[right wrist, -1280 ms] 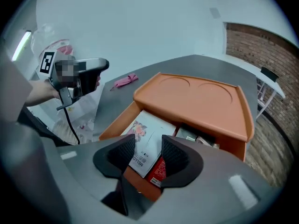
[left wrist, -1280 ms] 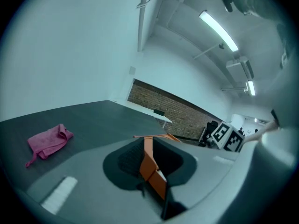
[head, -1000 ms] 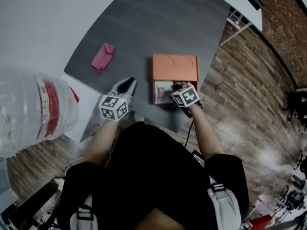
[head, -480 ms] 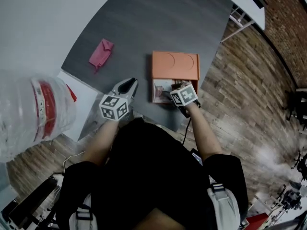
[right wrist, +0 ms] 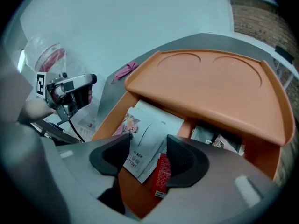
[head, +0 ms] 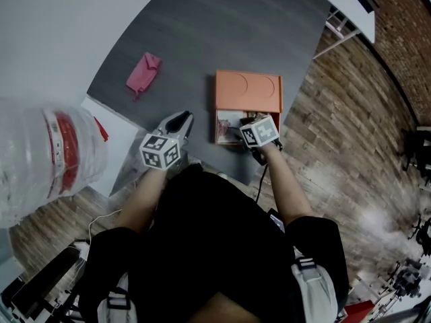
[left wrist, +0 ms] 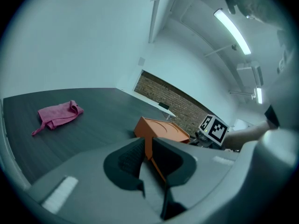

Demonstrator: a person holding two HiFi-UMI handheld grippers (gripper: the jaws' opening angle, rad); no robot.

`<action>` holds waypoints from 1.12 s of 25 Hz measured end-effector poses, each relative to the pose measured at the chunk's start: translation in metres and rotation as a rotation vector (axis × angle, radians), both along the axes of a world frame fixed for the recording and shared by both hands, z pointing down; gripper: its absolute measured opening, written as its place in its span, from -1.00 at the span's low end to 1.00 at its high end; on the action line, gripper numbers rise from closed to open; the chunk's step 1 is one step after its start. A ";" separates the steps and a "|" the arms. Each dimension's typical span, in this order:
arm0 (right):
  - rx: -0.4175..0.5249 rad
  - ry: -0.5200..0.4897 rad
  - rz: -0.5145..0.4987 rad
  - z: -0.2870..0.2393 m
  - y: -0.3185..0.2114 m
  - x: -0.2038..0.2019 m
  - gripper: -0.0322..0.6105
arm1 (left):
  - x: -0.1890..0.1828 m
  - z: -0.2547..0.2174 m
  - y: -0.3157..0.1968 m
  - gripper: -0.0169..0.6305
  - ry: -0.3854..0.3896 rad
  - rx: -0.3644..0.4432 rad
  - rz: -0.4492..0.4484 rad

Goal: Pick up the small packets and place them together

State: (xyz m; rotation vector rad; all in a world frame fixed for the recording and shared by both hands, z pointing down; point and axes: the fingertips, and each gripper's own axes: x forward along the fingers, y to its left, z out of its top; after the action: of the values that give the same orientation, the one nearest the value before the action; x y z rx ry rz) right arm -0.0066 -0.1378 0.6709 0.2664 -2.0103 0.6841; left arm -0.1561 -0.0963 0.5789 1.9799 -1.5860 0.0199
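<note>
picking step: right tongs [right wrist: 148, 154], just opened astride a white packet [right wrist: 150, 127] in the box [right wrist: 210, 85], must close next; left tongs [left wrist: 147, 149] barely apart, empty.

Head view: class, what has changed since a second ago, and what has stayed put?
The right claw has just been opening its jaws over the white packet in the orange box, gripping nothing. The left claw, pink cloth and box stayed put.
</note>
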 end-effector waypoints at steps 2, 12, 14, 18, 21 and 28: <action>0.016 0.017 0.020 0.003 -0.004 -0.001 -0.14 | -0.001 0.001 0.001 -0.80 0.002 -0.005 -0.002; 0.034 -0.030 0.107 -0.001 -0.017 0.004 -0.66 | 0.001 0.008 0.005 -0.80 0.016 -0.019 0.006; 0.039 -0.044 0.127 -0.005 -0.019 0.006 -0.79 | 0.000 0.009 0.005 -0.80 0.015 -0.020 0.008; 0.014 -0.097 0.163 -0.014 -0.019 0.010 -0.88 | -0.002 0.010 0.004 -0.80 0.010 -0.021 0.016; -0.007 -0.157 0.183 -0.025 -0.015 0.012 -0.89 | 0.001 0.008 0.002 -0.80 0.004 -0.013 0.029; 0.018 -0.305 0.204 -0.068 -0.006 0.012 -0.89 | 0.016 0.002 -0.009 -0.80 -0.009 0.009 0.081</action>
State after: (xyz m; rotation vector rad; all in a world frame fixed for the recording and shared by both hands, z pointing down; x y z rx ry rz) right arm 0.0050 -0.1437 0.6025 0.4020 -2.3010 0.8773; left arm -0.1400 -0.1057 0.5804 2.0530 -1.5137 0.0538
